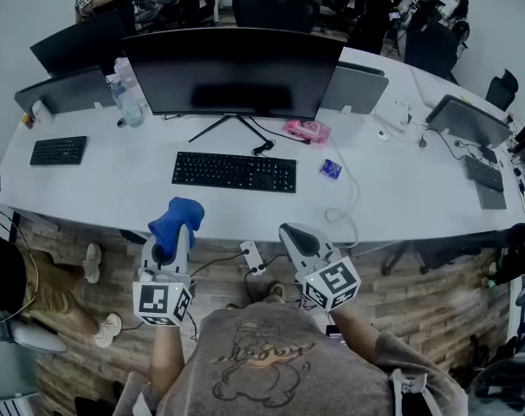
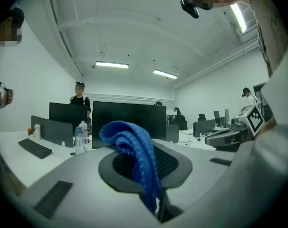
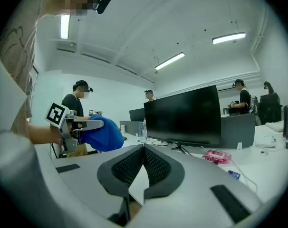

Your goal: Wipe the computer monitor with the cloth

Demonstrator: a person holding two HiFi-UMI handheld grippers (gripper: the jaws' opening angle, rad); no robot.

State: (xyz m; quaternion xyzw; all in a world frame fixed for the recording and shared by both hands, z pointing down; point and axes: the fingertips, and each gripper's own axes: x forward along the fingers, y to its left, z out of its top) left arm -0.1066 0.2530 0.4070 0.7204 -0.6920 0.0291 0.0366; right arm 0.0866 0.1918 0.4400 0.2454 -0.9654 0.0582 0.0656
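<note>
1. Nearest the camera, the person's grey printed t-shirt (image 1: 271, 362) is filling the bottom of the head view, with both forearms reaching forward from it.
2. The left gripper (image 1: 178, 232) is clamping a soft blue terry cloth (image 1: 178, 215). In the left gripper view, the cloth is bunching up above the dark ribbed pads and trailing down between them.
3. The right gripper (image 1: 290, 232) is sitting just beside it, jaws pressed together with nothing between them.
4. Both grippers are hovering short of the long white office desk (image 1: 141, 189), over the wood-plank floor (image 1: 436, 293), and neither is touching anything.
5. The wide black flat-screen computer monitor (image 1: 232, 72) is standing upright towards the back of the desk, straight ahead of the grippers and beyond a flat black keyboard (image 1: 234, 172).
6. The monitor's long axis is running left to right, square to the person's reach, and its dark screen is facing them.
7. The cloth-bearing left gripper is lining up with the screen's left half. The two grippers are looking about equally far from it.
8. Judging from this, wiping is not yet under way: the left gripper needs to travel forward and up over the keyboard to reach the screen.
</note>
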